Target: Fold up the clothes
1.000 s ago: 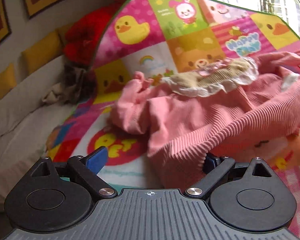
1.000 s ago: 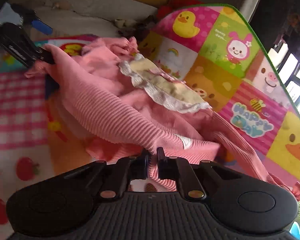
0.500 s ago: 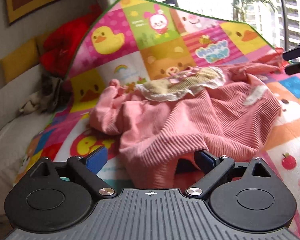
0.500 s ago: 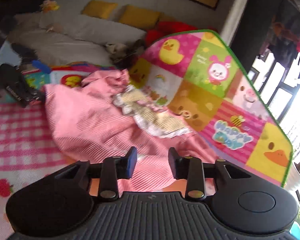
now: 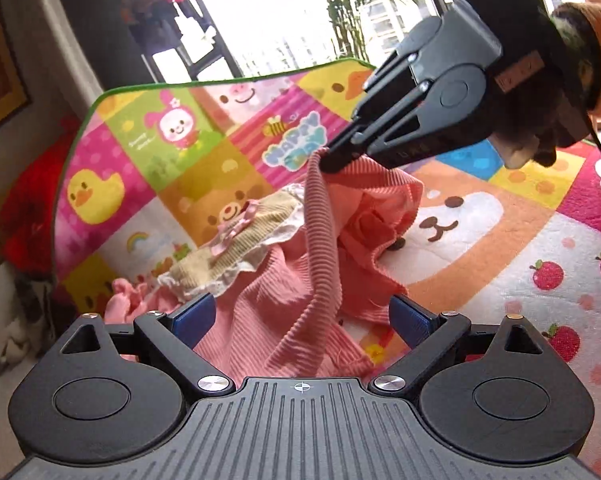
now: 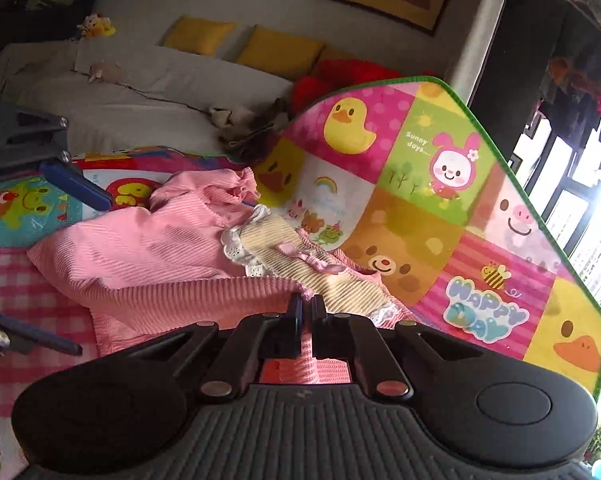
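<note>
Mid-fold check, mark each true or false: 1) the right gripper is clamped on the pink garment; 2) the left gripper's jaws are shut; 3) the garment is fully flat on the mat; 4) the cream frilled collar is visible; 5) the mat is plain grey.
1) True: the right gripper has its jaws shut on the pink garment.
2) False: the left gripper stands open, with fabric lying between its jaws.
3) False: one edge is lifted off the play mat.
4) True: the cream frilled collar shows.
5) False: the mat is colourful, with cartoon animals.
</note>
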